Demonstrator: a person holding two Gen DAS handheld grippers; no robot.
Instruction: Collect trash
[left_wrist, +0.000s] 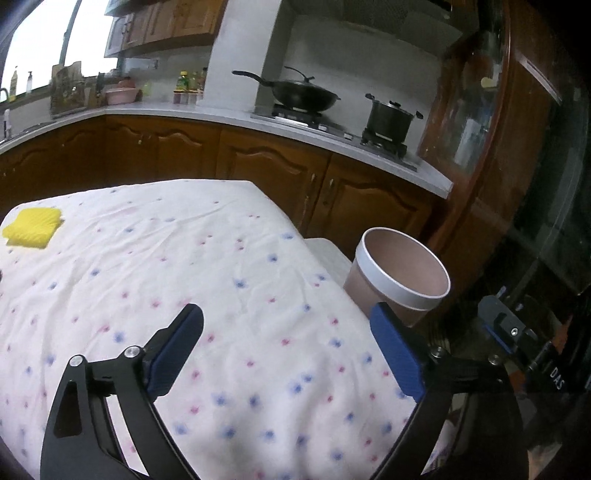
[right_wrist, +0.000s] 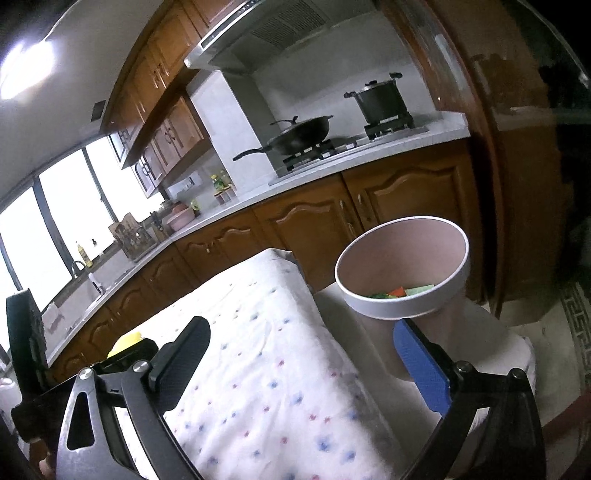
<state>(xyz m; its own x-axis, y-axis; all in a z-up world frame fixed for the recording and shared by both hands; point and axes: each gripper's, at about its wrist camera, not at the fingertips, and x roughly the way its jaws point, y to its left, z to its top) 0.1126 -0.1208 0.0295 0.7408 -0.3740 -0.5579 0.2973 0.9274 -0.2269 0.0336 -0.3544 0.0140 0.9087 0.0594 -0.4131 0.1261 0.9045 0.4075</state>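
A yellow sponge-like piece (left_wrist: 32, 232) lies at the far left of the table with the flowered white cloth (left_wrist: 184, 266). A pink bin with a white rim (left_wrist: 402, 273) stands just past the table's right edge. In the right wrist view the bin (right_wrist: 406, 291) holds green and orange scraps (right_wrist: 400, 292). My left gripper (left_wrist: 288, 347) is open and empty above the cloth. My right gripper (right_wrist: 306, 358) is open and empty, near the bin, its right finger (right_wrist: 421, 363) just below the rim. A bit of the yellow piece (right_wrist: 127, 341) shows behind the left gripper's body.
A kitchen counter (left_wrist: 229, 118) with wooden cabinets runs behind the table. A wok (left_wrist: 303, 94) and a black pot (left_wrist: 389, 120) sit on the stove. A dark glass door (left_wrist: 535, 184) stands at the right. The bin rests on a low white stool (right_wrist: 491, 332).
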